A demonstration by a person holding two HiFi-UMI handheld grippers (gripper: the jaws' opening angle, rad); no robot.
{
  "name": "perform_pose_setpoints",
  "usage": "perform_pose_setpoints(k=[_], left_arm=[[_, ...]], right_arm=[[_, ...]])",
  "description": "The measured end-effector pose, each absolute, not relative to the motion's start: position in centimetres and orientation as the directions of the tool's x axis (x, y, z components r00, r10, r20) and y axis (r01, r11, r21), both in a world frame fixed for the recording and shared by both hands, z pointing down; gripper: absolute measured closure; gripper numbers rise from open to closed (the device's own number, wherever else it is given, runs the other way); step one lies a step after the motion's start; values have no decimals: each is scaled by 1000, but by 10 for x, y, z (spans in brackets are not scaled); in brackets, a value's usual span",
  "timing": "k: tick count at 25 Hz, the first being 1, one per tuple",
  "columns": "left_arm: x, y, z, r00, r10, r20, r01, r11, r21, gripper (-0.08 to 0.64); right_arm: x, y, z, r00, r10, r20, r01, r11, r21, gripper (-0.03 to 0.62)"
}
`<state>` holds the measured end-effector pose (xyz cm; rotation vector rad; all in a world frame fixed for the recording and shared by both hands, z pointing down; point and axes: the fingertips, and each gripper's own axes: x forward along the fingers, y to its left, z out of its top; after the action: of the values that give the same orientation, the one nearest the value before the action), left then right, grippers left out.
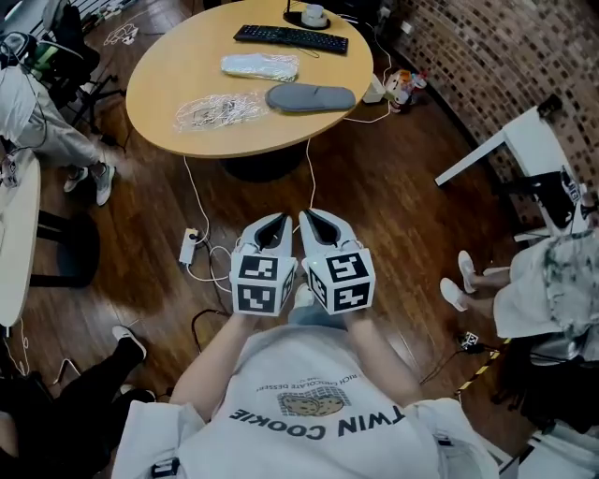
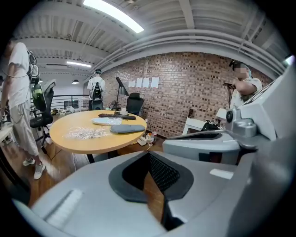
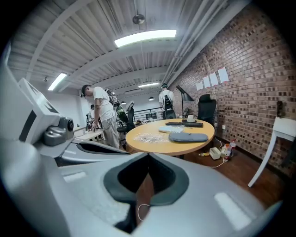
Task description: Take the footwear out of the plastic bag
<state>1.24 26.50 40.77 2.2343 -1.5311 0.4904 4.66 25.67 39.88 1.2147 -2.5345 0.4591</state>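
Premises: room with dark wooden floor point(image 1: 374, 187), brick wall point(image 1: 468, 56) at 1 to 2 o'clock in the head view. A round wooden table point(image 1: 168, 84) stands at 12 o'clock from the person, well apart from both tongs.

Table contents, directions taken from the table's centre:
- Black keyboard point(image 1: 290, 38) at 1 o'clock, near the far edge.
- Cup point(image 1: 314, 14) beyond the keyboard, also at 1 o'clock.
- Plastic bag point(image 1: 260, 66) near the centre, with a pale, flat item inside; its outline resembles a slipper, but the contents cannot be confirmed.
- Grey slipper point(image 1: 311, 97) at 4 o'clock, lying bare on the tabletop just beside that bag.
- Crumpled clear bag point(image 1: 218, 110) at 7 o'clock, flat on the table and apparently empty.

Floor: a white power strip point(image 1: 190, 246) with trailing cables lies at 10 o'clock from the tongs. A white side table point(image 1: 524, 140) stands at 2 o'clock. Other people are seated or standing at 3 o'clock and at 9 o'clock.

Tongs: the left gripper point(image 1: 281, 221) and right gripper point(image 1: 307, 218) are held side by side, close against the person's body, over bare floor. Both point toward 12 o'clock. In each gripper view the jaws meet at the tips with nothing between them. Neither touches the table or anything on it.
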Motion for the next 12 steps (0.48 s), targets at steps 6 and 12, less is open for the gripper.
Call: perform_pose_setpoints(k=[6,12], left_arm=[[40,201,404,331,-798,505,-941,-317,116,554],[45,168,403,333,-792,511,-937,-338,86,554]], right_arm=[[71,192,396,-623,-683,380,-774,608,-177,591],[76,161,398,-616,-691,378,-782,594,-187,591]])
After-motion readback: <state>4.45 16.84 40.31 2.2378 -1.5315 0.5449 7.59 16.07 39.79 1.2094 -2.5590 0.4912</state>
